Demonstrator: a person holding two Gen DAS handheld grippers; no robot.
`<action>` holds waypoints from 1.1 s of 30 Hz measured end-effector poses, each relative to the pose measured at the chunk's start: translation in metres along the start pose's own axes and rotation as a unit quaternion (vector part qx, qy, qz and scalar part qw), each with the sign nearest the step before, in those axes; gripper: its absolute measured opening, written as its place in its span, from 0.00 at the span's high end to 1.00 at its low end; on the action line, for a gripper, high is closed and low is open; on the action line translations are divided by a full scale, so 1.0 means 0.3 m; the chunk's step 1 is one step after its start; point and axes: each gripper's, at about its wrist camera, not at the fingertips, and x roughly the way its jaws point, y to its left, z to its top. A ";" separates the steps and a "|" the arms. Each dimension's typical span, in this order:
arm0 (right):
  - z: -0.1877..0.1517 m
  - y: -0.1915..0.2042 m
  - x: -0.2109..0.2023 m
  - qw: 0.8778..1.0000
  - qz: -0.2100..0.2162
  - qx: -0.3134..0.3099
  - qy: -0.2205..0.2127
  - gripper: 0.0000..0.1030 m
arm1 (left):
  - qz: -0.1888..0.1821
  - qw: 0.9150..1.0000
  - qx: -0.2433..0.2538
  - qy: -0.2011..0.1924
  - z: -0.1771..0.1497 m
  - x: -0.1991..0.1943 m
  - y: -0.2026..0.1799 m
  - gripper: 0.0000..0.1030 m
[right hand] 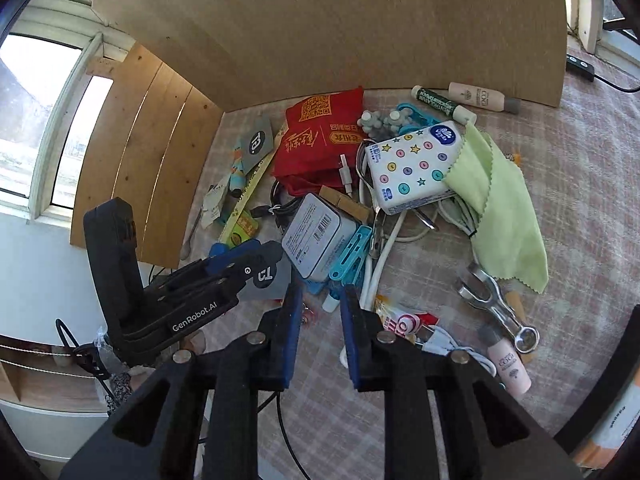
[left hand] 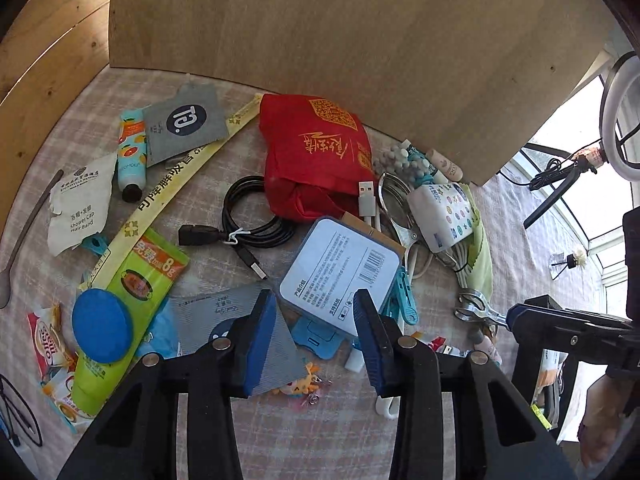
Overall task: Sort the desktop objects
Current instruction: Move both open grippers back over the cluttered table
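A heap of desk clutter lies on a checked cloth. My left gripper (left hand: 316, 336) hangs open over its near edge. A pale blue tin (left hand: 340, 272) sits just beyond the jaws, and a grey sachet (left hand: 224, 312) lies under the left finger. No pad presses on either one. In the right wrist view my right gripper (right hand: 320, 332) is open too, with only cloth between its fingers. The tin (right hand: 316, 236) and a blue clothes peg (right hand: 352, 256) lie ahead of it. The left gripper (right hand: 272, 254) reaches in from the left. The right gripper (left hand: 514, 318) shows beside a metal clip (left hand: 476, 308).
A red bag (left hand: 316, 152), a black USB cable (left hand: 252, 216), a green tube (left hand: 124, 320) and a blue disc (left hand: 102, 328) lie around. A tissue pack (right hand: 412, 164), a green cloth (right hand: 504, 208) and a pink bottle (right hand: 508, 364) lie at the right. A cardboard wall (left hand: 360, 40) closes the back.
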 end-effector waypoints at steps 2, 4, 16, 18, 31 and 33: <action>0.031 0.015 0.050 1.000 -0.006 0.003 0.006 0.82 | -0.003 1.000 0.007 0.003 0.018 0.024 0.005 0.64; 0.058 0.020 0.093 1.000 -0.010 0.008 0.012 0.82 | -0.007 1.000 0.005 0.003 0.035 0.041 0.017 0.64; 0.113 -0.029 0.239 0.998 -0.005 0.047 0.042 0.82 | -0.039 0.999 -0.001 0.022 0.078 0.133 0.044 0.64; 0.111 -0.033 0.254 0.998 -0.009 0.047 0.048 0.82 | -0.052 0.998 -0.004 0.022 0.083 0.142 0.040 0.64; 0.055 -0.046 0.254 0.998 -0.013 0.031 0.046 0.79 | -0.068 0.997 -0.003 0.025 -0.005 0.120 -0.026 0.64; 0.043 -0.045 0.245 0.998 -0.018 0.027 0.046 0.79 | -0.074 0.997 -0.011 0.025 -0.020 0.115 -0.030 0.64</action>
